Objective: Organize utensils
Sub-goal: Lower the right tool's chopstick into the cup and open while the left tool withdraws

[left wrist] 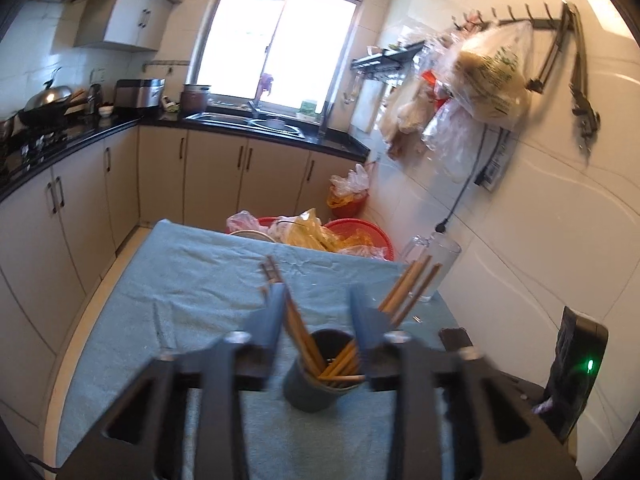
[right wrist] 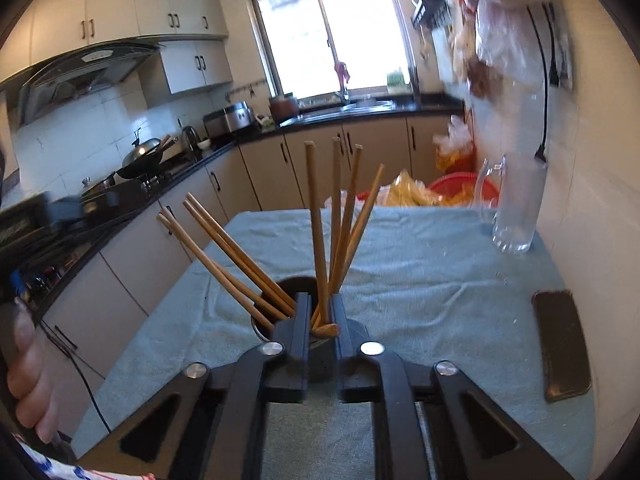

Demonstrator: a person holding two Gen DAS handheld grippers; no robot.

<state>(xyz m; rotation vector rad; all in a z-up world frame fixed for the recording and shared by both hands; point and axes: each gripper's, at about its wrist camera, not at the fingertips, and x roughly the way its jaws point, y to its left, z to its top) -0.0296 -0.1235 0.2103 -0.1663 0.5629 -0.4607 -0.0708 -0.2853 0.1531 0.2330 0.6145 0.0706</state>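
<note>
- Left gripper (left wrist: 318, 306), jaws wide apart, straddles a dark cup (left wrist: 320, 376) of chopsticks (left wrist: 340, 362).
- Right gripper (right wrist: 320, 312) pinches some chopsticks; best released gently inside the cup.

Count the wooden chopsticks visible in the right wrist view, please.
8 wooden chopsticks, all in the dark round cup: four lean left, four stand near upright at the right tool. Others may be hidden.

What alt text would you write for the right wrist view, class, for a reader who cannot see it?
The right tool is closed on wooden chopsticks standing in a dark utensil cup on a table with a blue cloth. A glass mug and a dark phone lie to the right, kitchen counters behind.
</note>
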